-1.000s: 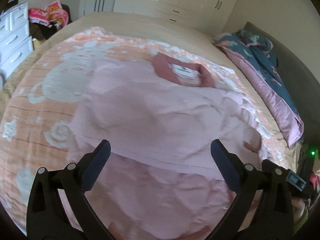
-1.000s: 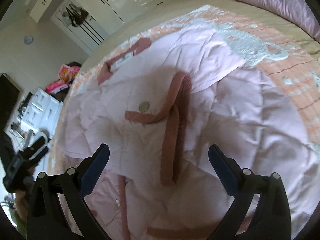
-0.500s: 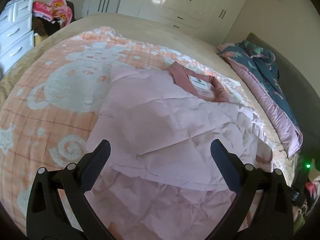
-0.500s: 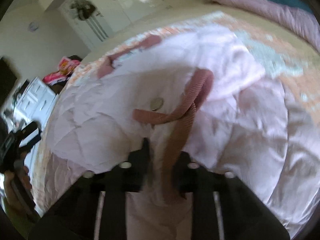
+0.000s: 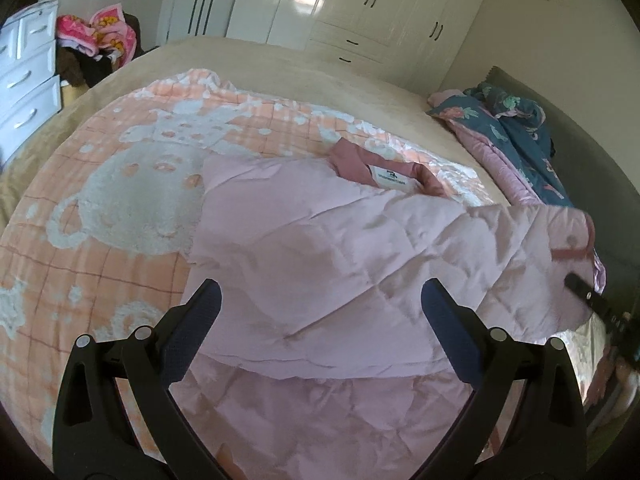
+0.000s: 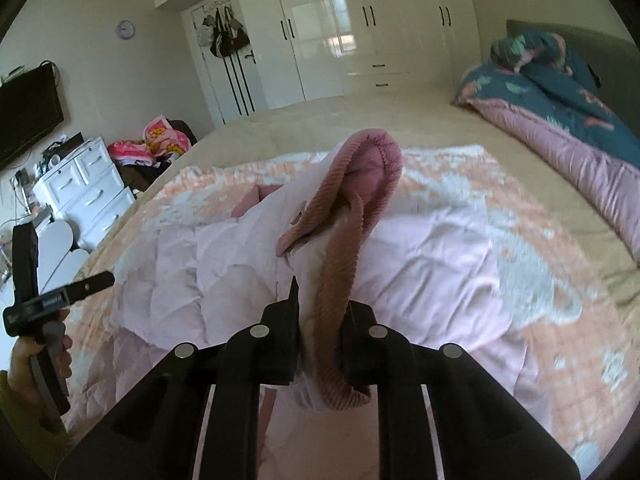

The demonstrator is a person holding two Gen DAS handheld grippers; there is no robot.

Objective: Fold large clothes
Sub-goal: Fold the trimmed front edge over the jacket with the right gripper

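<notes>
Right wrist view: raised ribbed cuff (image 6: pixel 352 208) hides jacket (image 6: pixel 432 256) behind.

We see a peach blanket (image 5: pixel 132 184) with white bear shapes spread on the beige bed (image 5: pixel 280 68). Past the bed's far edge stand glossy white wardrobes (image 6: pixel 360 36); at its left side is a white drawer chest (image 6: pixel 84 188), and on its right side lies a dark blue and pink floral duvet (image 6: pixel 568 120).

Quilted matt pink cloth jacket (image 5: pixel 360 248), ribbed dusty-rose knit cuff (image 6: pixel 352 200), fleecy peach blanket (image 5: pixel 100 208) with nubbly white patches, glossy white wardrobe doors (image 6: pixel 328 32), matt black plastic jaws
</notes>
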